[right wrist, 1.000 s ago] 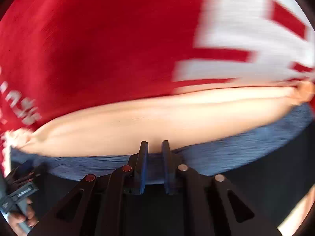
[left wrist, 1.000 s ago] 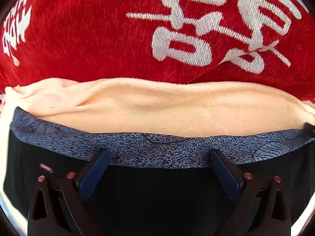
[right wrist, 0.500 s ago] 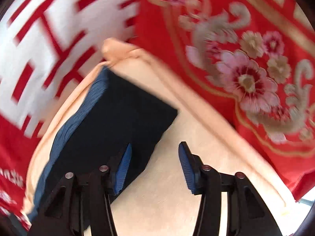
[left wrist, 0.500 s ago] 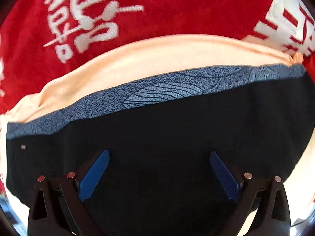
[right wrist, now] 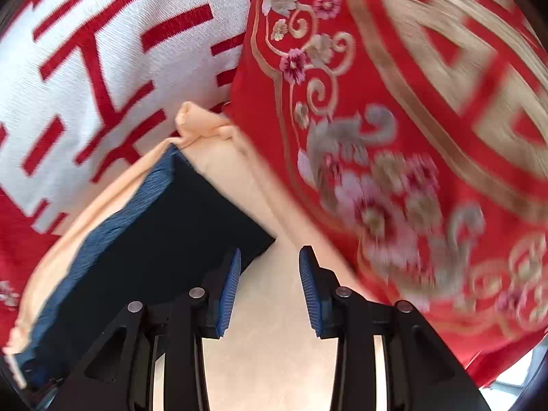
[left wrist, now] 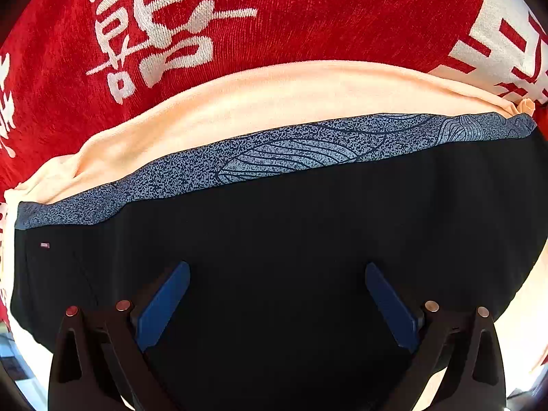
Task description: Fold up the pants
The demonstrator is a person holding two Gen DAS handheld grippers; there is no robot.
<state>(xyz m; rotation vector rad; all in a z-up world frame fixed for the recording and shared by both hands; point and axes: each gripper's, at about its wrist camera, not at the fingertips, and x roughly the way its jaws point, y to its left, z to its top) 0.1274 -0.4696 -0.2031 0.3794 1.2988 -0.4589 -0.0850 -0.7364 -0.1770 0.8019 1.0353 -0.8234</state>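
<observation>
The black pants (left wrist: pixel 308 226) lie folded flat, their speckled grey-blue waistband (left wrist: pixel 291 150) along the far edge. My left gripper (left wrist: pixel 276 265) hangs open just above the black fabric, with only the flat cloth below its jaws. In the right wrist view the pants (right wrist: pixel 164 236) show their right end, and the waistband (right wrist: pixel 113 226) runs along the left. My right gripper (right wrist: pixel 271 250) is opening beside the pants' near corner, over the peach cloth (right wrist: pixel 270 335). Nothing is between its jaws.
The pants rest on a peach cloth (left wrist: pixel 274 102) spread over a red blanket (left wrist: pixel 308 17) with white characters. A red cushion (right wrist: pixel 411 120) with gold and flower patterns lies to the right of the pants, close to my right gripper.
My right gripper was shut at the waistband; it has opened and swung to the pants' right corner. My left gripper has drawn back from the waistband over the black fabric.
</observation>
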